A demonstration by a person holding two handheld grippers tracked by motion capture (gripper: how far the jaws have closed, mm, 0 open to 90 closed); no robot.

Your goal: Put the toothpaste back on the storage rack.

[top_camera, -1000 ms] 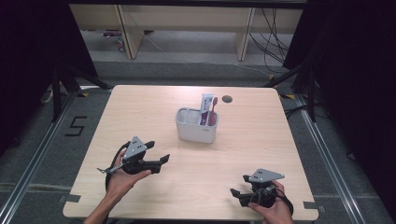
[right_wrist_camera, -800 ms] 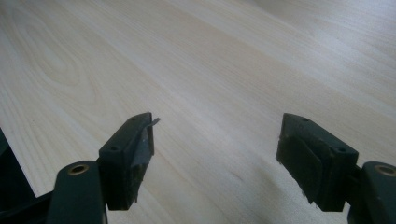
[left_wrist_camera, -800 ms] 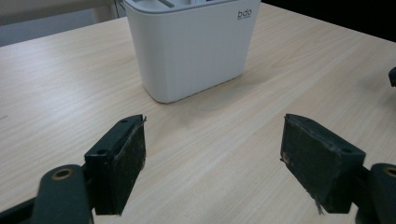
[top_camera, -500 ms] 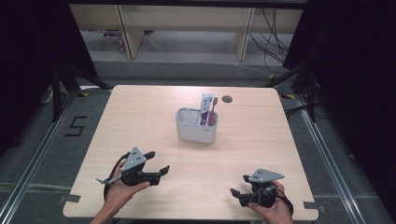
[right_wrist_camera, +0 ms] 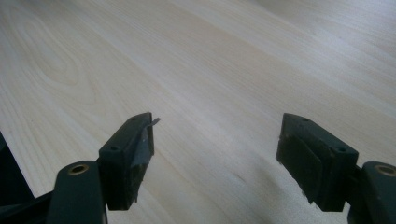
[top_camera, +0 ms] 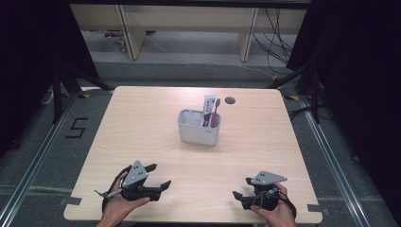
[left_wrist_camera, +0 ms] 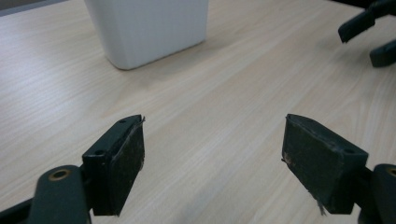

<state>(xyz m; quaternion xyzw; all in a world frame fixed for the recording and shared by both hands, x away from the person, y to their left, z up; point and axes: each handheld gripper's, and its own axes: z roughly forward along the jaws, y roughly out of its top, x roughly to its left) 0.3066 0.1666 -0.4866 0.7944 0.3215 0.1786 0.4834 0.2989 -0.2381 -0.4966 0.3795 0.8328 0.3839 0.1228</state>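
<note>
White holder (top_camera: 198, 127) sits well beyond both wide-open tongs, left (top_camera: 158, 176) and right (top_camera: 241, 187)

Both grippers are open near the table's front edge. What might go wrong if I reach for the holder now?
The toothbrush and toothpaste tube stand above the white holder; a low sweep by the left gripper may tip them. The holder looks light, so a one-sided push might slide it. The right gripper sits near the table edge.

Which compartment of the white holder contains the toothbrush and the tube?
The right-hand compartment of the white plastic holder contains the red toothbrush and the white-and-purple tube; the other compartments look empty.
</note>
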